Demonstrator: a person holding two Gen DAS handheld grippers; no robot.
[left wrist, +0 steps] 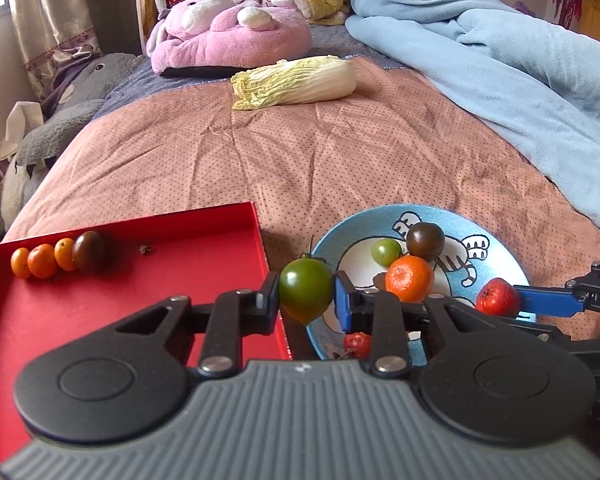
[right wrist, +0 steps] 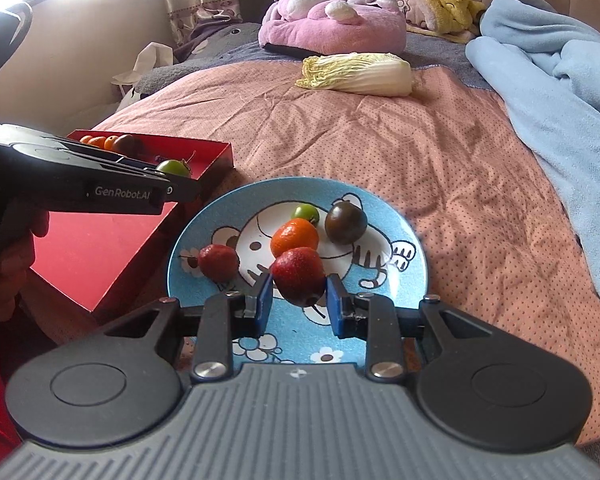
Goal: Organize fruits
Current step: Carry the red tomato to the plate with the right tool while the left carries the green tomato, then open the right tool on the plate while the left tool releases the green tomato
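Note:
My left gripper (left wrist: 306, 294) is shut on a green tomato (left wrist: 305, 289) and holds it between the red tray (left wrist: 100, 304) and the blue cartoon plate (left wrist: 496, 236). The tray holds three small oranges (left wrist: 42, 261) and a dark tomato (left wrist: 90, 250) in a row. My right gripper (right wrist: 298, 300) is shut on a red fruit (right wrist: 299, 276) just above the plate (right wrist: 380, 308). In the plate lie an orange (right wrist: 294, 237), a small green tomato (right wrist: 305, 213), a dark tomato (right wrist: 345, 218) and another red fruit (right wrist: 217, 262). The left gripper with its green tomato (right wrist: 173, 168) shows in the right wrist view.
All sits on a pink dotted bedspread (left wrist: 320, 152). A napa cabbage (left wrist: 296, 81) lies farther back. A light blue blanket (left wrist: 500, 60) lies bunched on the right, and plush toys (left wrist: 228, 28) sit at the head of the bed.

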